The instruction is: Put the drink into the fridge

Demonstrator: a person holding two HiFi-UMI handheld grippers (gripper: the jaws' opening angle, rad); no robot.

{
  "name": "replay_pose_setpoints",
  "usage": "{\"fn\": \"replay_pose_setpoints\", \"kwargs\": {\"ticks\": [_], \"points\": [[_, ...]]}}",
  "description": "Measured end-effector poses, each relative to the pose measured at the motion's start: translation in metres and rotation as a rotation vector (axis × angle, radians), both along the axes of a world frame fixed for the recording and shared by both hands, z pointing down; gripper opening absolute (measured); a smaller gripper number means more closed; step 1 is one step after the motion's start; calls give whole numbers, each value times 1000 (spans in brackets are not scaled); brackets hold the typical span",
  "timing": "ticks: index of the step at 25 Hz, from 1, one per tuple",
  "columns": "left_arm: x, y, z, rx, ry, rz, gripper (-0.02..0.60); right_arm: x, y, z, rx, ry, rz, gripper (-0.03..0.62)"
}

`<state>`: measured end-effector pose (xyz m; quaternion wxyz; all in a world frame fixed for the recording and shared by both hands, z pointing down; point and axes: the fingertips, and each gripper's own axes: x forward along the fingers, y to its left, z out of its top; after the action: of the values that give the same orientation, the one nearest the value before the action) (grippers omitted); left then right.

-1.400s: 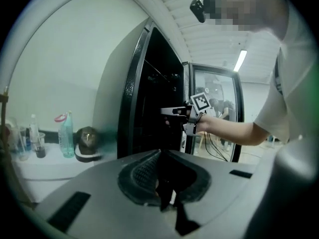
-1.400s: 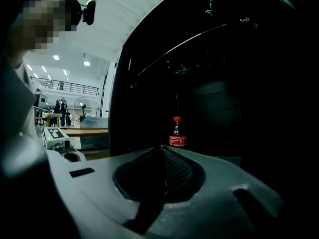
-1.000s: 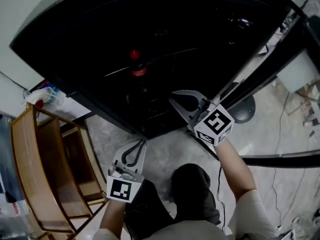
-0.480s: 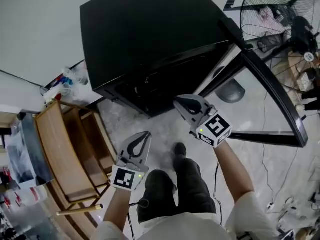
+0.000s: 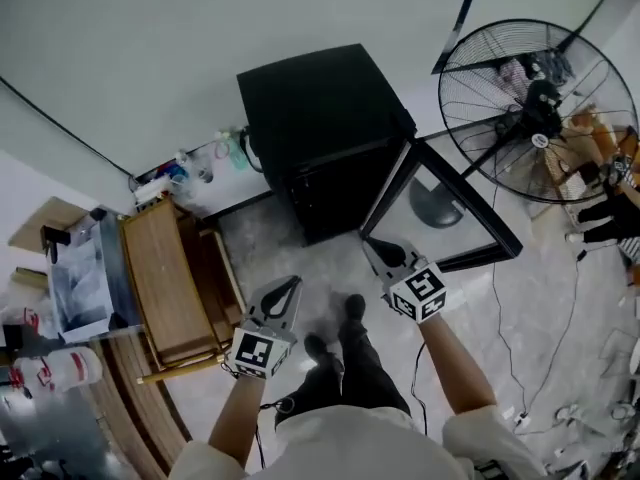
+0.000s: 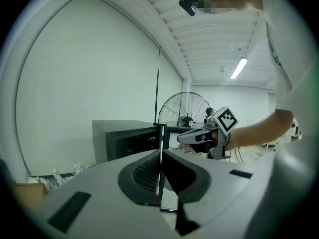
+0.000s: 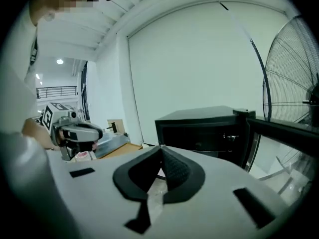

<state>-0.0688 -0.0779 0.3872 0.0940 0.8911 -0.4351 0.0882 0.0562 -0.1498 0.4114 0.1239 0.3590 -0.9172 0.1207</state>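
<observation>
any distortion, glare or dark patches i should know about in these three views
Head view: evenly lit, edges curved by the wide lens, open fridge too dark inside to read. Left gripper view: heavy fisheye, black corners, bowed ceiling. Right gripper view: same fisheye, fan stretched at the right edge.

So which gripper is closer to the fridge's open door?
Right. The right gripper is just in front of the open door, near its lower corner. The left gripper is farther off to the left, nearer the wooden shelf.
</observation>
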Motion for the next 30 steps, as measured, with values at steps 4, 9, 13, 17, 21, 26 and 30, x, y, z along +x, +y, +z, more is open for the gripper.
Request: {"fn": "replay_pose_setpoints", "kwargs": {"ticks": [4, 9, 13, 17, 21, 26, 30], "points": [[-4, 40, -35, -37, 40, -22, 14, -14, 51, -39, 6, 39, -41, -3], [11, 78, -76, -13, 40, -68, 14, 6, 88, -80, 29, 83, -68, -3], [31, 95, -95, -10, 75, -124, 14, 38, 99, -109, 70, 89, -76, -6], [58, 109, -103, -14, 133, -203, 14, 70, 112, -128, 114, 82, -129, -6], [77, 124, -112, 8, 152, -294, 14, 99, 125, -136, 127, 64, -186, -5], [90, 152, -114, 6, 149, -377, 14, 125, 138, -144, 125, 49, -212, -5], [91, 170, -113, -4, 144, -395, 14, 134, 140, -150, 141, 31, -211, -5]]}}
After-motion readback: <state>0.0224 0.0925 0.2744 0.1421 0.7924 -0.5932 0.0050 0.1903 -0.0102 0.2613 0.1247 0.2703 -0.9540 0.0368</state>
